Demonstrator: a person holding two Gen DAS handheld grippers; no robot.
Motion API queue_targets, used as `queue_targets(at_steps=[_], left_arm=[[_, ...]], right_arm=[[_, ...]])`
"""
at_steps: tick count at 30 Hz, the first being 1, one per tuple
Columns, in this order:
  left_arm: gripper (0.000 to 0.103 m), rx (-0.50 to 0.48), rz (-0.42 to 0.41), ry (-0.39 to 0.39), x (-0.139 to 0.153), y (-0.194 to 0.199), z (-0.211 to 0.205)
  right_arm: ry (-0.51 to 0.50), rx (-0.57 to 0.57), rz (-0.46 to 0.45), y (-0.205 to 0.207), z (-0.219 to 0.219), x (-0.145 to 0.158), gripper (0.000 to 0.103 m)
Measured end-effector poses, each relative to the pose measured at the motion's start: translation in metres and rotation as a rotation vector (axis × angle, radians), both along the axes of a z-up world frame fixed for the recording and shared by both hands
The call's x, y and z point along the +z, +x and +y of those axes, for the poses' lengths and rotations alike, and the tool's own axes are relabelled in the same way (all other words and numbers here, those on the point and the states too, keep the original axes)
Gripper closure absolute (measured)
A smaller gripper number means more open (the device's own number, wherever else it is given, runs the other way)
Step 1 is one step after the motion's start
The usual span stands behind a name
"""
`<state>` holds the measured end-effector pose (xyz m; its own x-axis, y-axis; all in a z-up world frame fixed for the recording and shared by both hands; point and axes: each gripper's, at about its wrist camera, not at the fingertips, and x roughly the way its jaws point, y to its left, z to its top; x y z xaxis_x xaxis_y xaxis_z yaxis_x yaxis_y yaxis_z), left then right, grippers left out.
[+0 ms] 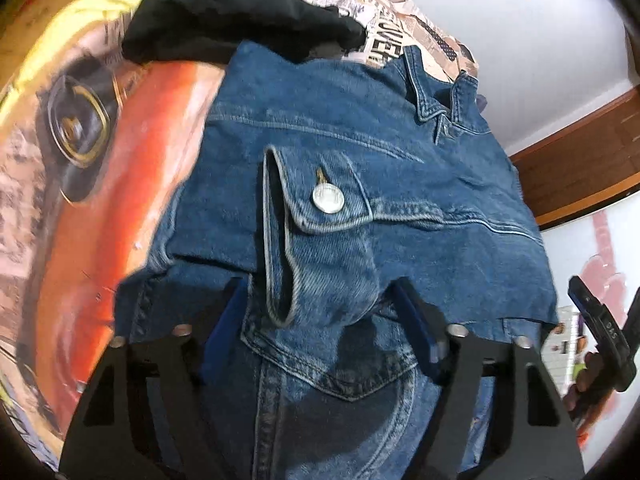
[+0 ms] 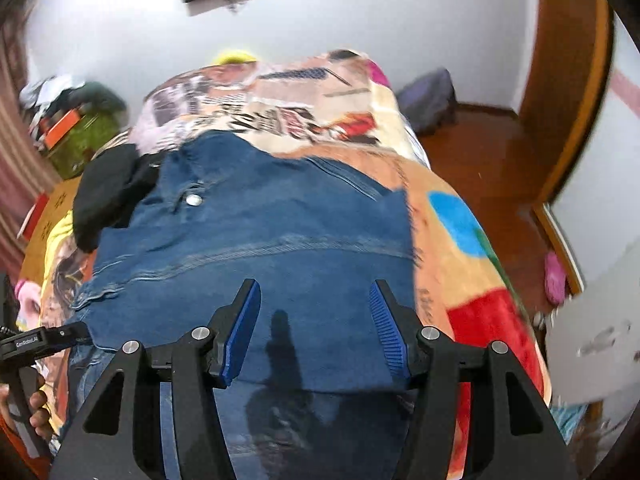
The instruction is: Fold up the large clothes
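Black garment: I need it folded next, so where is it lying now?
The black garment lies on the printed blanket, at the top of the left wrist view, its edge against the denim jacket; in the right wrist view it sits left of the jacket.

A bright printed blanket (image 2: 460,248) covers the bed. A black garment (image 1: 224,4) lies bunched on it near a cardboard box (image 2: 52,216). A dark cushion (image 2: 430,100) sits on the wooden floor (image 2: 492,160) by the white wall (image 2: 360,8).

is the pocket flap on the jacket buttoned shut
No, the flap is curled up off the jacket, its button showing on the flap's upturned face.
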<state>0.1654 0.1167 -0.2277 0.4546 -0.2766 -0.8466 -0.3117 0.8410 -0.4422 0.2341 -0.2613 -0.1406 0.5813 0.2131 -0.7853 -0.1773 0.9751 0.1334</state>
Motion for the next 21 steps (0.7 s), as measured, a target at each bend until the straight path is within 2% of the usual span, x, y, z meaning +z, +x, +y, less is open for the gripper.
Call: queue_targets(at_steps=[1, 3, 5, 8, 11, 14, 15, 16, 21], left_arm=[[0.055, -0.018, -0.019, 0.003, 0.004, 0.001, -0.003], [0.058, -0.034, -0.028, 0.042, 0.009, 0.004, -0.008], [0.069, -0.061, -0.048, 0.1, 0.016, 0.007, -0.016], [0.08, -0.091, -0.094, 0.179, 0.029, 0.012, -0.026], [0.085, -0.096, -0.153, 0.263, 0.047, 0.02, -0.031], [0.089, -0.094, -0.244, 0.347, 0.078, 0.029, -0.034], [0.089, -0.091, -0.285, 0.355, 0.092, 0.033, -0.032], [0.099, -0.084, -0.318, 0.357, 0.105, 0.035, -0.03], [0.098, -0.053, -0.463, 0.381, 0.155, 0.045, -0.021]], right_arm=[[0.004, -0.011, 0.006, -0.002, -0.007, -0.002, 0.05], [0.005, -0.038, 0.014, -0.005, -0.017, -0.006, 0.05], [0.007, -0.062, 0.017, -0.008, -0.027, -0.01, 0.05], [0.02, -0.084, 0.026, -0.01, -0.035, -0.014, 0.05], [0.028, -0.093, 0.023, -0.012, -0.04, -0.014, 0.05], [0.02, -0.1, 0.007, -0.011, -0.044, -0.008, 0.05], [0.019, -0.103, 0.0, -0.011, -0.045, -0.006, 0.05], [0.02, -0.107, -0.008, -0.01, -0.047, -0.003, 0.05], [0.034, -0.108, -0.039, -0.01, -0.049, 0.009, 0.05]])
